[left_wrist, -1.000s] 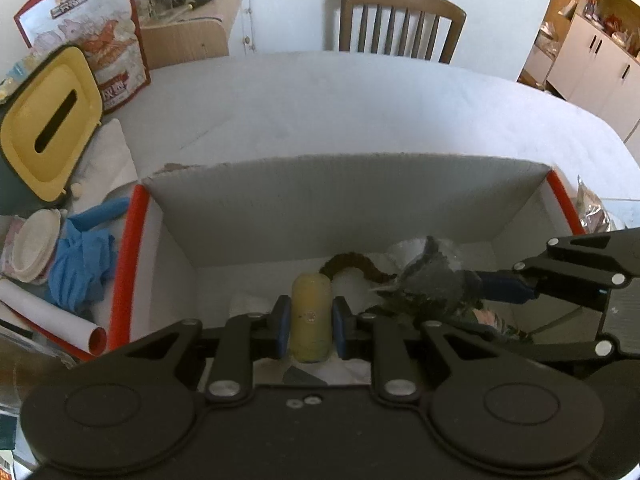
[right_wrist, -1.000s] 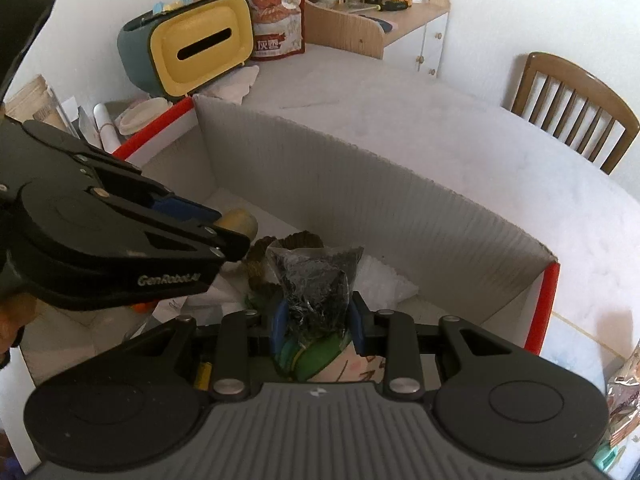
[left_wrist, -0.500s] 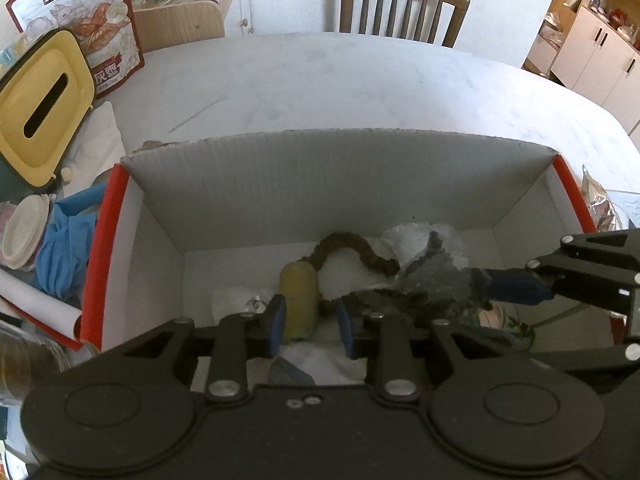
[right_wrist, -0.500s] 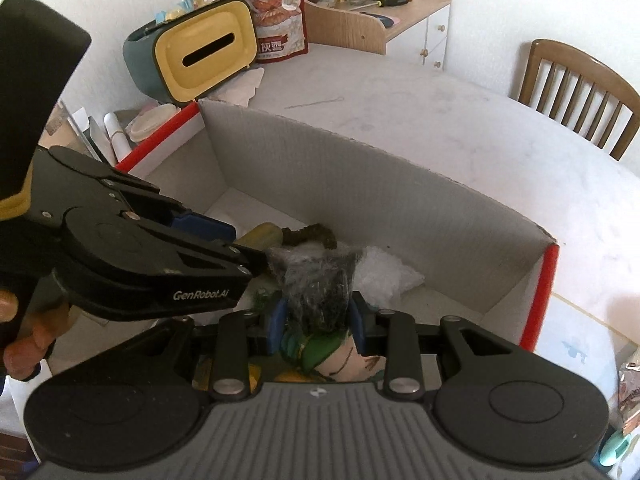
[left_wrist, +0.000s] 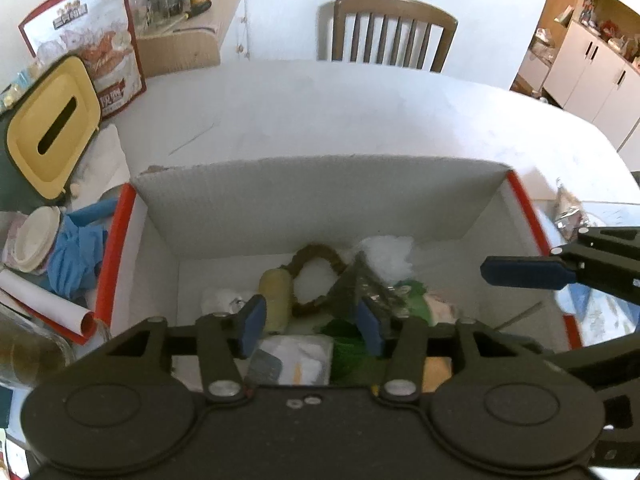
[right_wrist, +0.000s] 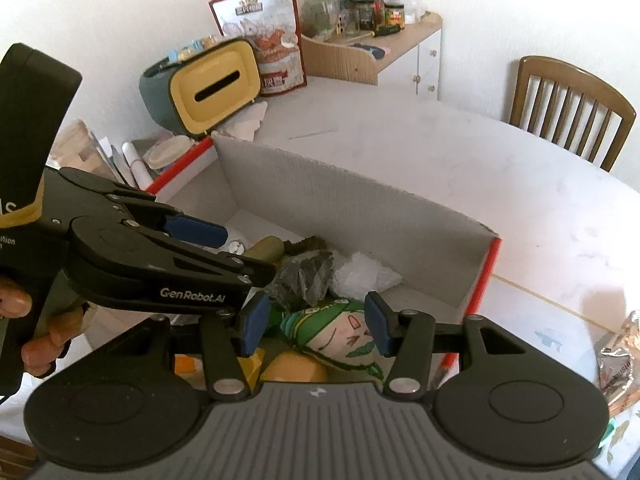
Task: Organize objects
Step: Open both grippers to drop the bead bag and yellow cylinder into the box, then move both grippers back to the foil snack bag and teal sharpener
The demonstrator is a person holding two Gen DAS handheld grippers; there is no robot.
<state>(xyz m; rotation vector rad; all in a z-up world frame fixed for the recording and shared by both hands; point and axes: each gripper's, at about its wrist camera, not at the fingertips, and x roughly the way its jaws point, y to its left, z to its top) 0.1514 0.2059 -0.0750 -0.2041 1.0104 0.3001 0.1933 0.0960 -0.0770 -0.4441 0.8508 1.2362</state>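
While both hover over the corrugated cardboard box (left_wrist: 320, 184) | left claw (left_wrist: 310, 328) spread, empty | right claw (right_wrist: 314, 326) spread, empty

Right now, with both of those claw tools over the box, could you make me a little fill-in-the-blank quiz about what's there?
1. Both grippers, left gripper and right gripper, have jaws that are ____.
2. The cardboard box has side flaps edged in ____.
3. The tissue box has a front coloured ____.
4. Behind the table stands a wooden ____.

Missing words: open; red; yellow; chair
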